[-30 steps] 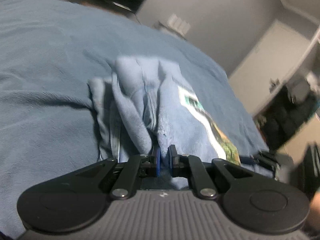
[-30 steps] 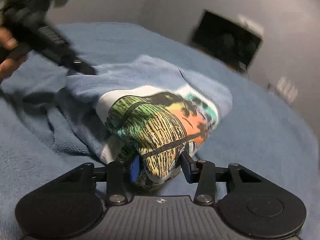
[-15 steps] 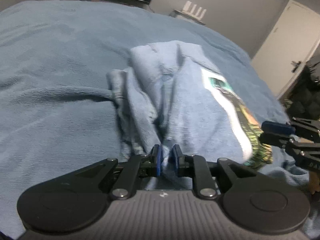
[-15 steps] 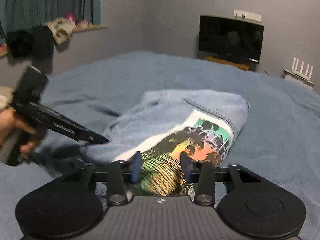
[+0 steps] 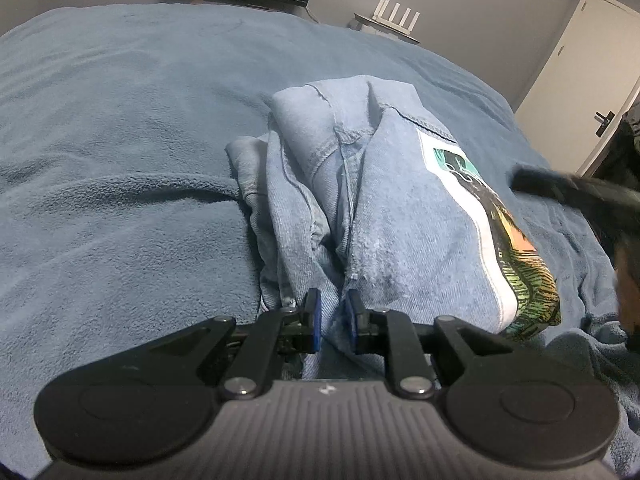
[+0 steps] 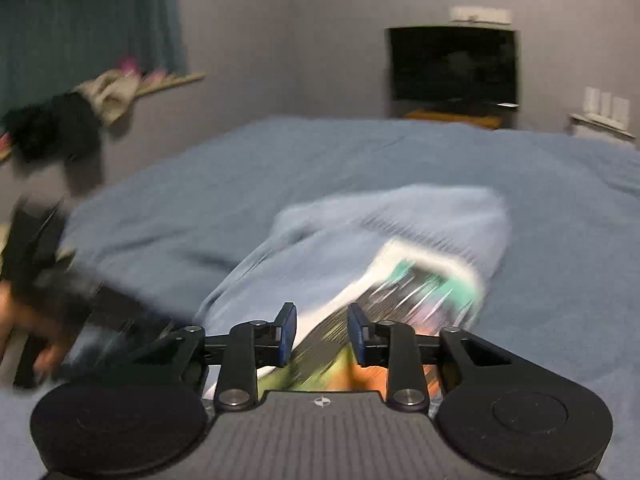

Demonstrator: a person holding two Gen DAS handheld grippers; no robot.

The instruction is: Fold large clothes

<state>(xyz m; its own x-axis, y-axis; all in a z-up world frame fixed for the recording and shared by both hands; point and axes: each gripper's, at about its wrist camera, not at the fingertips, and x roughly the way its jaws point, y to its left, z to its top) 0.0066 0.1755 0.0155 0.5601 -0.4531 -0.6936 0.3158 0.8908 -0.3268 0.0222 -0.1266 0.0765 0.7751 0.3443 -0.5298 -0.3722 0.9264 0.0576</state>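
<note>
A light blue t-shirt (image 5: 400,208) with a colourful printed picture lies folded in a bundle on the bed. My left gripper (image 5: 332,316) is nearly shut, its blue pads pinching a fold at the bundle's near edge. The right wrist view is blurred; there the shirt (image 6: 400,240) lies just ahead and below. My right gripper (image 6: 322,332) is open, nothing clamped between its pads, hovering over the printed part. It shows as a dark blur at the right of the left wrist view (image 5: 568,188). The left gripper and hand show blurred at the left of the right wrist view (image 6: 44,312).
A blue fleece blanket (image 5: 120,160) covers the whole bed. A dark TV (image 6: 452,64) hangs on the far wall, a white router (image 5: 394,14) stands on a shelf, a white door (image 5: 580,76) is at the right. Clothes (image 6: 68,116) hang on a ledge by the curtain.
My right gripper has let go of the printed end of the shirt and drawn back and up. The shirt has settled on the bed. My left gripper still pinches its fold.
</note>
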